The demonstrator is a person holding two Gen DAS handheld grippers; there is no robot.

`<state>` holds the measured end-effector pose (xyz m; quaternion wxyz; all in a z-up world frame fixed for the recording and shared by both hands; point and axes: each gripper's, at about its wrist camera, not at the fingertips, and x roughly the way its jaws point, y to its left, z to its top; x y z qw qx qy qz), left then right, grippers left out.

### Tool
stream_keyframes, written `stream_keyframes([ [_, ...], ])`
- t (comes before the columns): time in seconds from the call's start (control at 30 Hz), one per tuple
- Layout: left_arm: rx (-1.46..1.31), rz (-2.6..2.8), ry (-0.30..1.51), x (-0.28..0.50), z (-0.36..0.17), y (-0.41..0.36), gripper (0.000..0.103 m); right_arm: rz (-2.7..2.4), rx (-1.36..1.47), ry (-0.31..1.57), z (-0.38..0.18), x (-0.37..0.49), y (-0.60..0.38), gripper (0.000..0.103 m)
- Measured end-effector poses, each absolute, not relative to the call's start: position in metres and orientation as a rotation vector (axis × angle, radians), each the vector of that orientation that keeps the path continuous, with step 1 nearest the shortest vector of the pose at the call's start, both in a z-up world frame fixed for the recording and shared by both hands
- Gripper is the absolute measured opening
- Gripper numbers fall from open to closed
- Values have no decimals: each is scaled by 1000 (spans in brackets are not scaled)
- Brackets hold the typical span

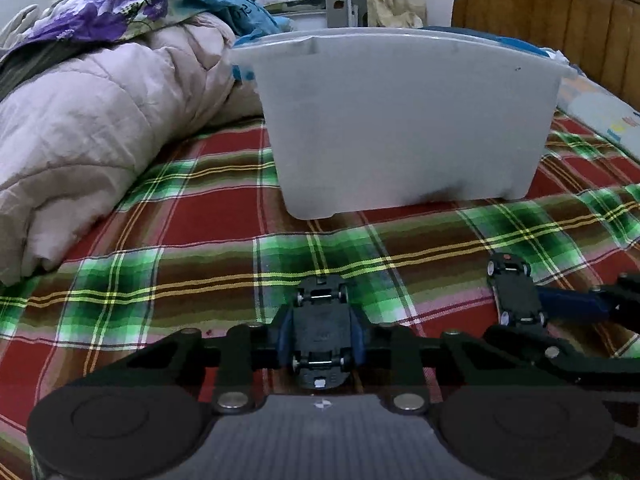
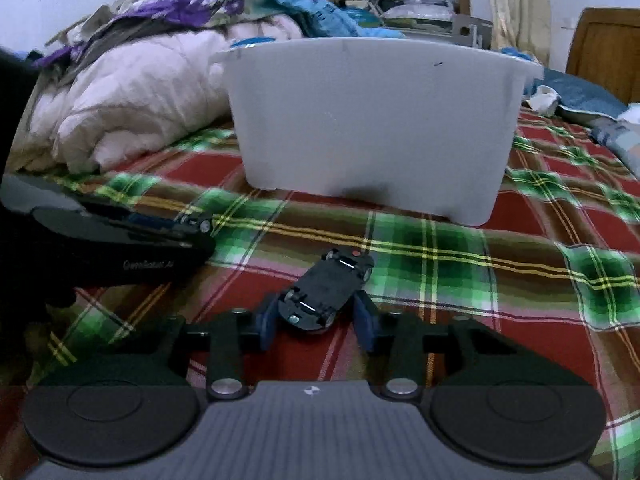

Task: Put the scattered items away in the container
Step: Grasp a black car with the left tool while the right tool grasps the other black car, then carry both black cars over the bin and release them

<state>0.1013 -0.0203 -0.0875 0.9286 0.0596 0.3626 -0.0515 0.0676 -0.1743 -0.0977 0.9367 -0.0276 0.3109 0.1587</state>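
Two upturned toy cars are seen on the plaid bed cover in front of the white container [image 1: 404, 120], which stands further up the bed, well apart from both and beside the pink quilt [image 1: 92, 140] on its left. The left gripper [image 1: 322, 340] is closed on the first toy car [image 1: 320, 332]: its blue pads are pressed against the car's two flanks, with the underside and axles turned upward. The right gripper [image 2: 318, 320] is set around the second toy car [image 2: 328, 292], which lies askew with its far end pointed toward the container; the left pad appears to be touching the car's near end, while a small gap seems to remain at the right pad, so it cannot be told for certain whether a firm hold is made. In the left wrist view this second car is found to the right of the first, nearer the container's right corner. Nothing of the container's inside is shown, so what has already been tidied cannot be judged. The task is judged to be at the picking-up step: neither car is yet lifted clear of the bed cover, and both remain to be carried over the container's rim and let go inside, after which any other scattered items, none shown here, would be left
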Motion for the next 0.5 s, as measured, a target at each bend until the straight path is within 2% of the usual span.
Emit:
stream_keyframes([
  [0.23,83,-108,728,100,-85,-15,33,331,-44,606,-89,63,-183,36],
  [0.5,47,-99,709,95,-70,-5,33,320,-36,601,-86,63,-193,36],
])
